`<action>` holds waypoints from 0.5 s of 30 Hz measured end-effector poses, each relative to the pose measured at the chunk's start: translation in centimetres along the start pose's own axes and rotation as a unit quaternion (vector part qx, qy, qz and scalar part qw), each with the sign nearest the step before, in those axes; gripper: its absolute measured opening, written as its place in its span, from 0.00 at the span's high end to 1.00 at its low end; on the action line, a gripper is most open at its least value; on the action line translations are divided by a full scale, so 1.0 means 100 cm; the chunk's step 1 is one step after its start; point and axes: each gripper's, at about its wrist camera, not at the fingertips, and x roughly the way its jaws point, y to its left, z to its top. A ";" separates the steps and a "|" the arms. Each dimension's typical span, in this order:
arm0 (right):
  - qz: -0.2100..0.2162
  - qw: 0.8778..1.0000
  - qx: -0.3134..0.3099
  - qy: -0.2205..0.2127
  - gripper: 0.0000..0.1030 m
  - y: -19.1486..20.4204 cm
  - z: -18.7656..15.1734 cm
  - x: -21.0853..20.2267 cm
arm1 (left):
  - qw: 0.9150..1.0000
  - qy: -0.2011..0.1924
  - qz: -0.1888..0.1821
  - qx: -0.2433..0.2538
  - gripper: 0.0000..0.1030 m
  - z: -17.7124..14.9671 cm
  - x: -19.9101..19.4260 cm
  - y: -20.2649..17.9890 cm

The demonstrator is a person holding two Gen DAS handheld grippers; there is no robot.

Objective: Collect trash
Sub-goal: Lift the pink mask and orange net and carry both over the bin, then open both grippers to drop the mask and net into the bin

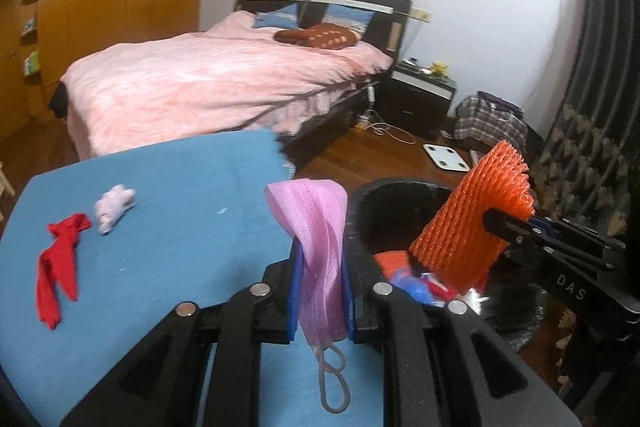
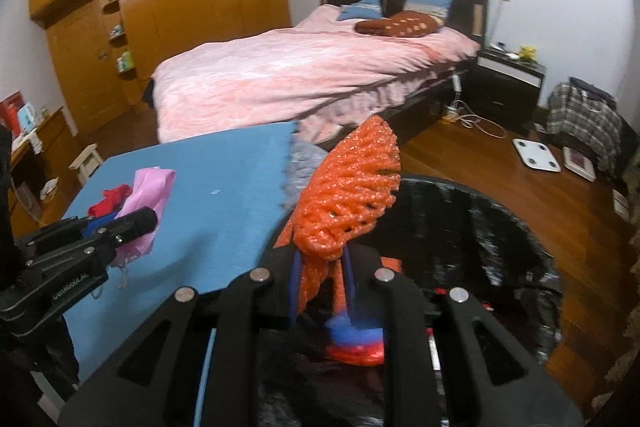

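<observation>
Left gripper (image 1: 320, 291), bottom centre of its own view, is clamped on a pink face mask (image 1: 318, 239); ear loop dangles below the blue pads. Right gripper (image 2: 322, 291) pinches an orange foam net (image 2: 348, 195) by its lower end, and the net stands up above the jaws. Both pieces are held, neither dropped yet.

Black trash bin (image 1: 362, 211), lined with a black bag, sits lower right of the left view, just beside the blue table (image 1: 160, 195) edge. Earlier scraps, red and blue, already lie inside. In the left view the net hangs over the bin mouth; the mask is at the rim, more over the table edge than the opening.

Step in hand, my read: carry both over the bin and let go. Do it well by bringing the mask fully past the rim before opening, or the loop may snag on the rim or a finger. Net is light and bulky, so lower it before release.

Still on the table, left of frame: a red cloth scrap (image 1: 58, 267) and a crumpled pale tissue (image 1: 114, 207), near each other.

Room: wood floor (image 2: 480, 163) right of the bin is open; bed (image 2: 300, 75) beyond the table's far edge, well apart.
</observation>
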 end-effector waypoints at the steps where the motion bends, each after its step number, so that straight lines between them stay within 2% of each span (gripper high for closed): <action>1: -0.004 1.000 0.003 0.000 0.84 -0.006 -0.001 -0.002 | 1.000 0.001 -0.006 0.005 0.83 0.001 0.003 -0.007; 8: -0.035 0.999 0.015 0.002 0.84 -0.043 -0.011 -0.009 | 0.999 0.007 -0.042 0.026 0.83 0.008 0.023 -0.044; 15: -0.055 0.998 0.026 0.007 0.84 -0.069 -0.021 -0.009 | 0.997 0.008 -0.062 0.046 0.83 0.015 0.044 -0.074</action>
